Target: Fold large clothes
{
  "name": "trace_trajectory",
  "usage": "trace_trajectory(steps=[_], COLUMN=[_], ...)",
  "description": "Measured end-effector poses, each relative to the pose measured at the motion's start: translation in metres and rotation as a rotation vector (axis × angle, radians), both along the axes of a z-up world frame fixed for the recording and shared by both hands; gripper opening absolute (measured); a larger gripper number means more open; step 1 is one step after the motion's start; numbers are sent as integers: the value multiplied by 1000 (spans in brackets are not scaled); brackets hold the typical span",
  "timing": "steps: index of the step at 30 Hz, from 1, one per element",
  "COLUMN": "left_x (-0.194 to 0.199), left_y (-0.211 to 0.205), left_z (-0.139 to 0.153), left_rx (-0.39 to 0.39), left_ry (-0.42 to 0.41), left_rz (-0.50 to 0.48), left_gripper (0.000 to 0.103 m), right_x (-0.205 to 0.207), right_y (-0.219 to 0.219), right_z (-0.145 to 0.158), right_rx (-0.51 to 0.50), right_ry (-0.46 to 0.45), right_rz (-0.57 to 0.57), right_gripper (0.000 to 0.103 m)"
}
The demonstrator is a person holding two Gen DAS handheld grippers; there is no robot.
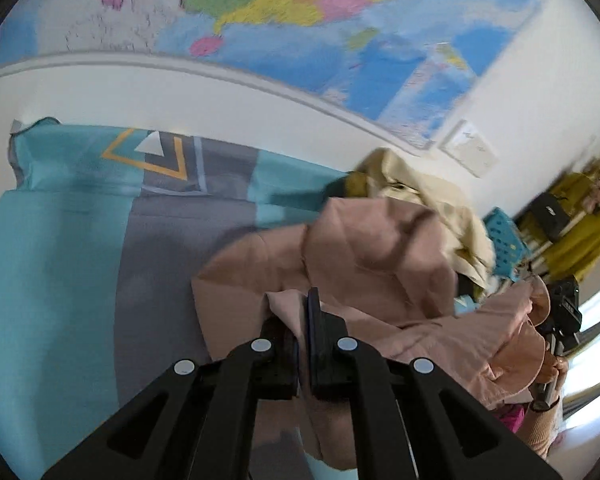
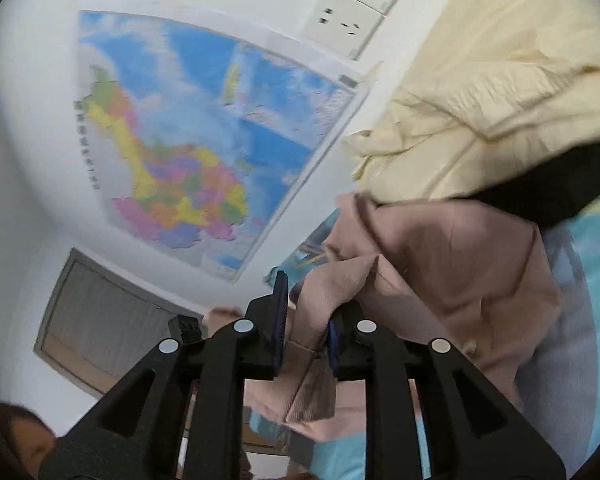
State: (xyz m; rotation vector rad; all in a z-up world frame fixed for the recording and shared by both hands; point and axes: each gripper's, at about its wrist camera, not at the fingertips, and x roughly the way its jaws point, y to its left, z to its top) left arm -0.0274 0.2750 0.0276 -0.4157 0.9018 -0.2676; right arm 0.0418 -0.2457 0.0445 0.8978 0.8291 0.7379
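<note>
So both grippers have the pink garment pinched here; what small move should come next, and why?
Probably draw the two grippers apart to stretch the pink garment taut. The left gripper and right gripper each clamp an edge, but the cloth between them hangs bunched and creased above the bedsheet, with its far part lying against the cream garment.

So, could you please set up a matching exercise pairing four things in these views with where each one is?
Things:
1. pink fabric garment
2. cream fabric garment
3. colourful paper wall map
4. teal and grey bedsheet

Places:
A. hung on the white wall
B. spread flat beneath the clothes
C. clamped in both tongs
D. heaped behind the pink one

Pairs: 1-C, 2-D, 3-A, 4-B
</note>
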Motion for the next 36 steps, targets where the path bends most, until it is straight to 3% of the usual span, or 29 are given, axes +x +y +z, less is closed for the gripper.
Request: trace_trajectory(steps=[4, 7, 8, 9, 10, 11, 13, 14, 17, 19, 22, 26, 28, 31, 32, 33, 35, 36], left_x=[48, 77, 83, 90, 93, 94, 86, 80, 48, 24, 4, 8, 20, 41, 46, 51, 58, 60], left_y=[5, 11, 13, 15, 16, 17, 14, 12, 6, -1, -21, -56, -61, -62, -59, -56, -47, -42], left_z=[-23, -44, -49, -57, -62, -66, -62, -58, -38, -26, -25, -40, -51, -66, -69, -72, -74, -73], left_rx=[43, 49, 66, 80, 86, 95, 116, 134, 248, 301, 356, 479, 494, 485, 468, 450, 413, 385], left_ry=[76, 140, 151, 170, 185, 196, 158, 130, -16, -108, -142, -123, -84, -22, -9, 5, 21, 23], left_rz=[21, 51, 67, 84, 86, 95, 84, 69, 63, 15, -59, -140, -138, -115, -107, -98, -73, -65], left_gripper=[3, 3, 4, 5, 5, 5, 6, 13, 73, 73, 73, 75, 73, 61, 59, 56, 49, 48], right_x=[42, 68, 73, 77, 77, 74, 59, 49, 3, -25, -47, -37, -23, -5, 0, 5, 16, 20], right_y=[2, 6, 8, 10, 12, 15, 22, 26, 48, 67, 112, 169, 192, 215, 218, 220, 217, 214], right_z=[-19, -35, -38, -40, -39, -35, -19, -10, 13, 17, 6, -29, -51, -78, -84, -87, -88, -83], right_rx=[-36, -101, -121, -144, -159, -183, -274, -315, -504, -608, -743, -881, -971, -1137, -1163, -1179, -1173, -1139], right_ry=[69, 112, 121, 123, 113, 81, -3, -50, -243, -337, -421, -431, -416, -414, -412, -413, -386, -381], right_rz=[-39, -70, -75, -72, -76, -76, -69, -66, -52, -50, 61, 198, 212, 195, 196, 196, 187, 181], right_gripper=[19, 26, 35, 52, 60, 67, 71, 75, 75, 77, 77, 82, 83, 71, 57, 36, 10, 9])
